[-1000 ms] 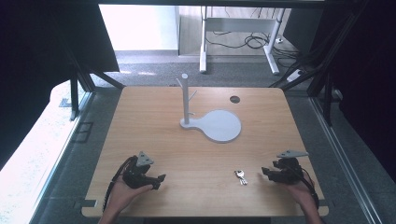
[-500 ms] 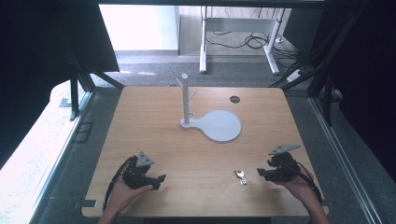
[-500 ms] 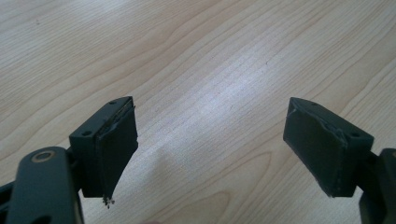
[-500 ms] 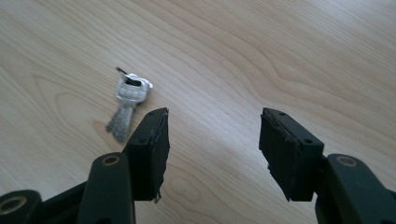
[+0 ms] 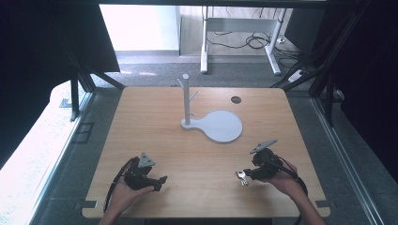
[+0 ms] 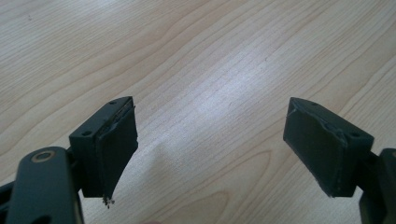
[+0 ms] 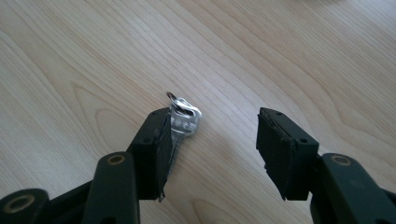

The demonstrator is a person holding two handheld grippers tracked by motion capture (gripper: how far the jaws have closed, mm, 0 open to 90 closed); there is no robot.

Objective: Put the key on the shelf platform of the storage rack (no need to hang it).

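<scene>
Right gripper (image 7: 212, 154) is gaping wide, its left jaw touching a silver key (image 7: 183, 122) lying flat on the wooden table (image 5: 155, 126). Left gripper (image 6: 210, 149) is spread wide over bare wood, well apart.

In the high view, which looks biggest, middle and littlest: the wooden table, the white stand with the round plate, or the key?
1. The wooden table, by far the biggest.
2. The white stand, in the middle.
3. The key, tiny, at the right gripper.

Wooden table (image 5: 155, 126) — white stand (image 5: 212, 123), key (image 5: 241, 176) on it
</scene>
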